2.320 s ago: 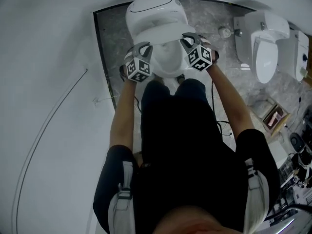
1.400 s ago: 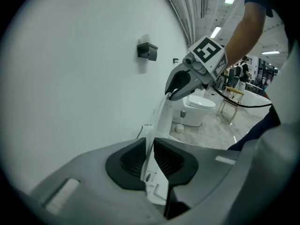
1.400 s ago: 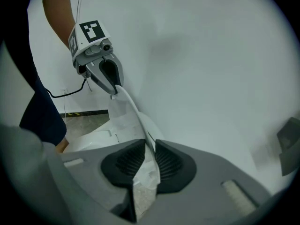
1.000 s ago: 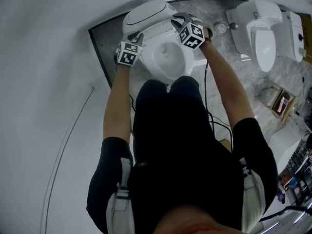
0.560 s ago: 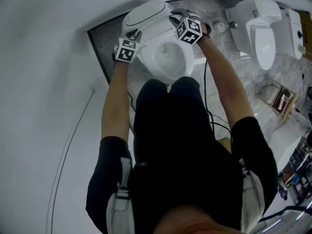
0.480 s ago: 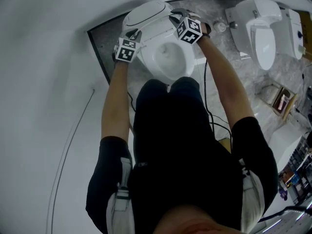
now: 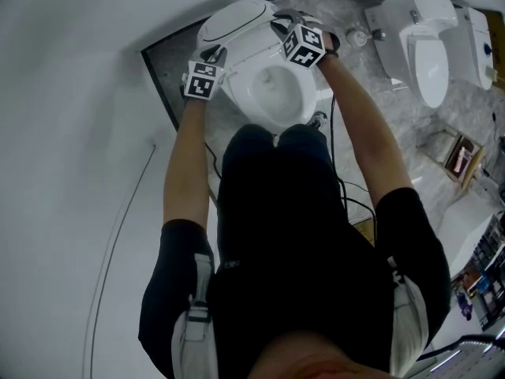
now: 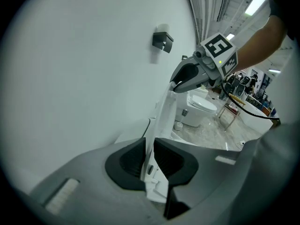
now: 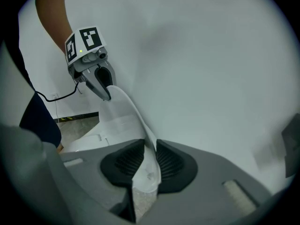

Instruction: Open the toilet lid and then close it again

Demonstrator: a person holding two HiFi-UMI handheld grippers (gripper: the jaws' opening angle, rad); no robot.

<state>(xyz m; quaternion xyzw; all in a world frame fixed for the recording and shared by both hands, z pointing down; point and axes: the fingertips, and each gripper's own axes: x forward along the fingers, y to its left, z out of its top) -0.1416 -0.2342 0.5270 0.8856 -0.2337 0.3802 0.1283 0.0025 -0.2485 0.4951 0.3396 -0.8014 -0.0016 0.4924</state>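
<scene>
No word, brand or number can be read in any view. The only print is the black-and-white square code on the marker cube of the left tool and on that of the right tool: patterns, not letters. The toilet lid is plain white.

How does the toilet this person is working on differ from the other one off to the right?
The near toilet has its lid raised, bowl showing; the far toilet looks shut. The left gripper and right gripper clamp the near toilet's lid edges; nothing touches the far toilet. Both are white.
</scene>
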